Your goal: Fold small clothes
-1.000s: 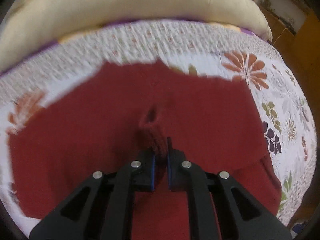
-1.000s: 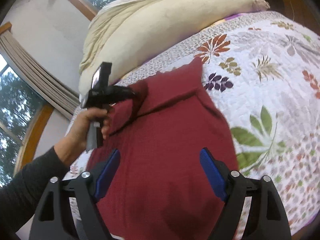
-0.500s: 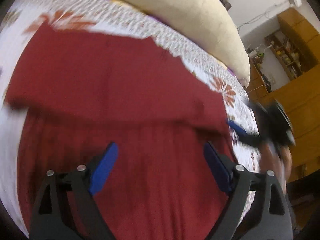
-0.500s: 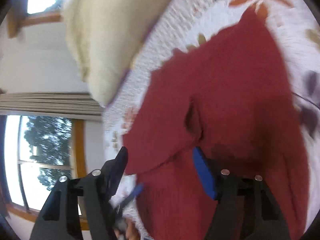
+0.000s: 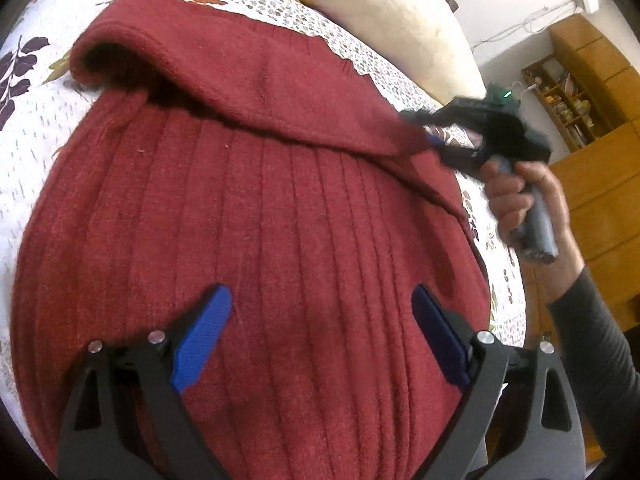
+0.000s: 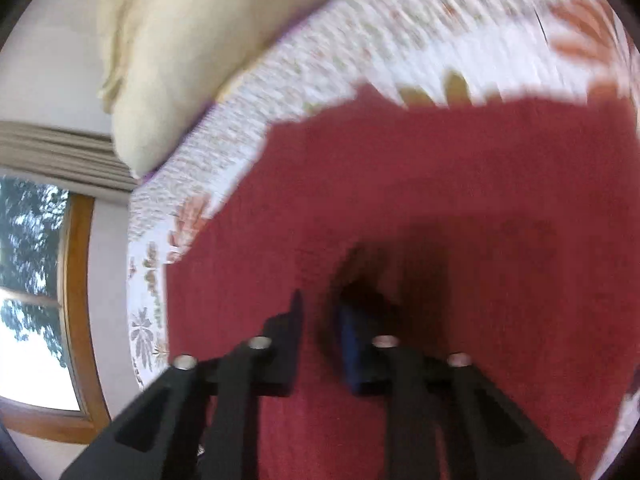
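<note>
Left wrist view, nearest first: the left hand-held gripper [image 5: 320,328] hangs released, its blue pads spread wide over the ribbed body of the red knitted sweater [image 5: 260,220], touching nothing that I can see. The sweater lies flat on the bed's floral quilt [image 5: 28,92], its ribs running away from this gripper toward the cream pillow [image 5: 360,4]. Beyond the ribs, a folded-over band of the sweater crosses from side to side, so its long edge lies square to the ribs. At the right end of that band the right hand-held gripper [image 5: 434,142] is clenched on the fabric's corner, gripped by a person's hand [image 5: 524,196] in a dark sleeve [image 5: 600,352]. So the right hand is the one on the fold; the left is nearer the hem and free.

The right wrist view, blurred, shows that gripper's jaws nearly together with red cloth bunched between them, and the pillow, curtain and window [image 6: 36,280] past the sweater. It hides the left gripper entirely. The left view alone shows the band's loose, rolled far-left end, which I judge needs laying flat.
</note>
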A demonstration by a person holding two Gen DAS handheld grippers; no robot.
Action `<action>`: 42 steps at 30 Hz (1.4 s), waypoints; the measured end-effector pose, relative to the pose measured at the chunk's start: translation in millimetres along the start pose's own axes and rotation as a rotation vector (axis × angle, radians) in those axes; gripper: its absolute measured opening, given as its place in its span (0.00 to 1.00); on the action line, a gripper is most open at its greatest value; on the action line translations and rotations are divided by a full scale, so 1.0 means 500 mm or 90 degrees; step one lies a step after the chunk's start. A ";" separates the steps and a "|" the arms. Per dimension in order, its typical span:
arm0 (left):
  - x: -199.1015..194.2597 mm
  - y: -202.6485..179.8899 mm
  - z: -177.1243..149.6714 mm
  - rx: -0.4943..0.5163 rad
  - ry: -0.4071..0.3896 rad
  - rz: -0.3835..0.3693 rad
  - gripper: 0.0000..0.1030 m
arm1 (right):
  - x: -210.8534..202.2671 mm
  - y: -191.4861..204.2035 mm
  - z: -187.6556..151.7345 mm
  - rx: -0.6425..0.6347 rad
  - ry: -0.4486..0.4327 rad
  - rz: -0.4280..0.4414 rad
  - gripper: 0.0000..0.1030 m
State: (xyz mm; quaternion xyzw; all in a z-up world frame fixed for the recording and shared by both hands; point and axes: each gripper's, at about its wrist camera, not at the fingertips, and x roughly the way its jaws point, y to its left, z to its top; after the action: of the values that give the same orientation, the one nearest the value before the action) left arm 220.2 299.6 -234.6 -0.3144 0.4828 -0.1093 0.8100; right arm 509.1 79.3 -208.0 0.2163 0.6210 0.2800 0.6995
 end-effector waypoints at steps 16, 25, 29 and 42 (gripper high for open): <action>0.030 -0.017 0.017 0.003 0.007 0.004 0.94 | -0.208 0.021 0.006 -0.033 -0.046 -0.005 0.50; 0.032 -0.006 0.023 -0.006 0.018 -0.011 0.94 | 0.017 -0.104 -0.028 0.067 0.058 0.010 0.44; 0.030 -0.001 0.023 -0.004 0.013 -0.019 0.95 | 0.023 -0.090 -0.018 0.048 0.056 0.026 0.06; 0.032 -0.007 0.034 -0.018 0.020 -0.012 0.95 | -0.202 -0.076 0.021 0.015 -0.078 0.015 0.06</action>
State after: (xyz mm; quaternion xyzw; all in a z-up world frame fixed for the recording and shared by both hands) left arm 243.5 296.0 -238.3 -0.3287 0.4942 -0.1153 0.7965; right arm 517.0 -15.3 -155.8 0.2487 0.5774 0.2672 0.7303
